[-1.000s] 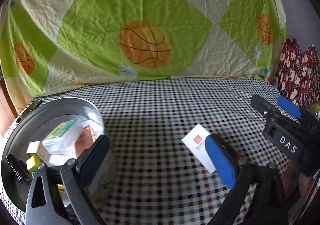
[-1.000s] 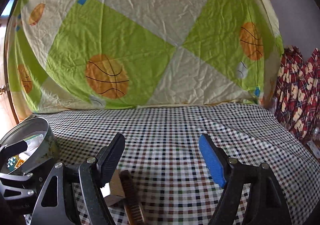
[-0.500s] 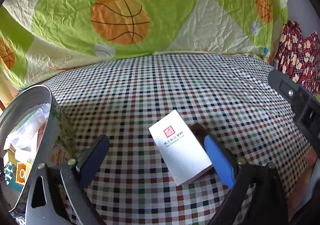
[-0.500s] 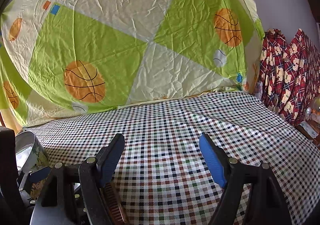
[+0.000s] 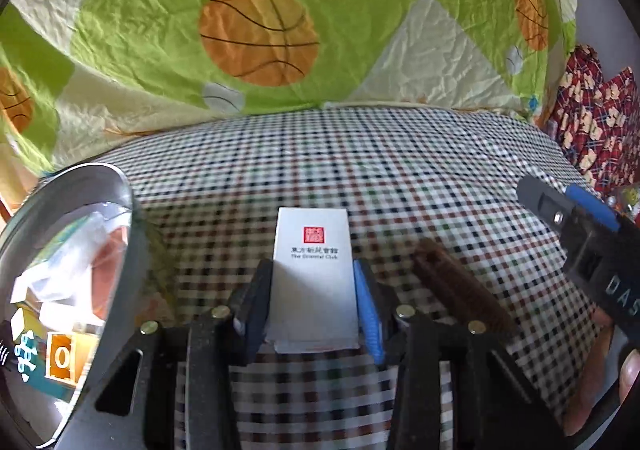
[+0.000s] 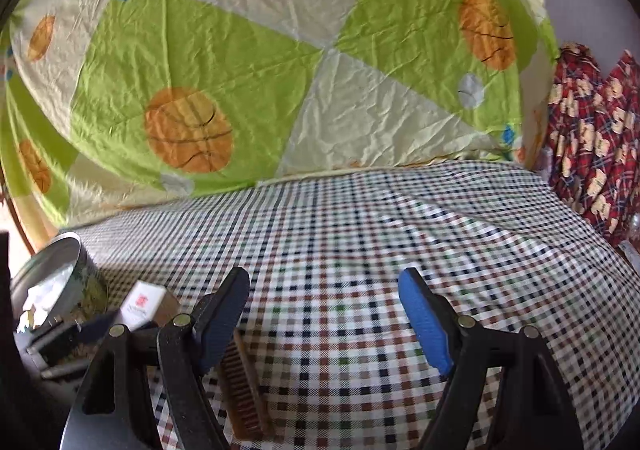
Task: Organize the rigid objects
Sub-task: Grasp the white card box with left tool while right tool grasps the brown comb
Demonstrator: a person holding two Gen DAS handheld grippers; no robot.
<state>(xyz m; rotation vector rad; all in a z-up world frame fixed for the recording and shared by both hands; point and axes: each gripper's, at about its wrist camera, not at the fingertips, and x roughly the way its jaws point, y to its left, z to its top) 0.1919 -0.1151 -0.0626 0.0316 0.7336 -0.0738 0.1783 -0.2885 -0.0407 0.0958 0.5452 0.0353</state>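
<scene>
While our left tongs [image 5: 314,302] are clenched on the white box [image 5: 314,274], with a dark pad on one long side and a blue pad on the other, the box lies flat on the checked cloth [image 5: 360,177] that covers the counter, its red seal and printed line facing up. We take the box as our landmark. Just to its left stands a round metal tin [image 5: 120,209], open at the top, with white wrapping, a yellow block and an orange card marked with a white letter or digit inside it. Just to the right of the box lies a brown comb [image 5: 456,282], flat on the cloth and apart from the box. Farther right of the box, our right tongs show at the edge of the left wrist view as a black body with a blue pad. From the right wrist view, our right tongs [image 6: 324,322] are released, pads wide apart above bare cloth, and they hold nothing. There the comb [image 6: 244,386] sits under the dark pad, the box [image 6: 142,304] lies beyond it to the left, and the tin [image 6: 60,278] stands left of the box. Behind the box hangs a green and cream sheet [image 5: 256,33] printed with basketballs.
</scene>
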